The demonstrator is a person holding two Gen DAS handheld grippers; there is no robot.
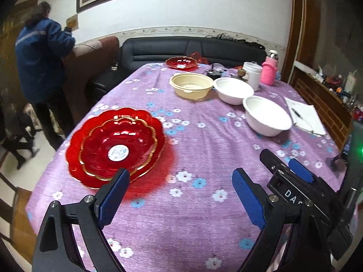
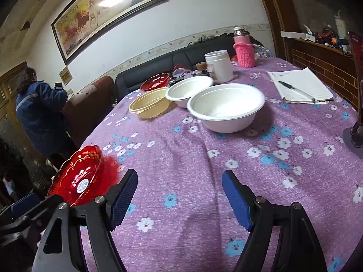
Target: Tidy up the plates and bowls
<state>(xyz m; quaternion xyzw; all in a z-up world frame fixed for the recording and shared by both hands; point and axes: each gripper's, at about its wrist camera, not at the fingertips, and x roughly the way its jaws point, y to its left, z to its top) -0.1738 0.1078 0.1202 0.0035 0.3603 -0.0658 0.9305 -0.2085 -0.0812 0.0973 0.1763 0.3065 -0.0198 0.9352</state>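
Note:
Two stacked red glass plates [image 1: 115,146] lie at the near left of the purple flowered table [image 1: 192,215]; they also show in the right wrist view [image 2: 79,179]. A third red plate [image 1: 181,63] lies at the far end [image 2: 155,82]. A cream plastic bowl [image 1: 191,86] and two white bowls [image 1: 233,90] [image 1: 267,115] stand in a row mid-table; the nearest white bowl [image 2: 226,107] is ahead of my right gripper. My left gripper [image 1: 180,196] is open and empty just right of the stacked plates. My right gripper [image 2: 179,200] is open and empty; it also shows in the left wrist view [image 1: 285,170].
A white jar [image 2: 219,66], a pink-sleeved bottle [image 2: 243,47] and small clutter stand at the far end. A notepad with a pen [image 2: 299,86] lies at the right. A dark stand [image 2: 356,133] is at the right edge. A person in blue [image 1: 38,63] stands beyond the table's left side by a sofa.

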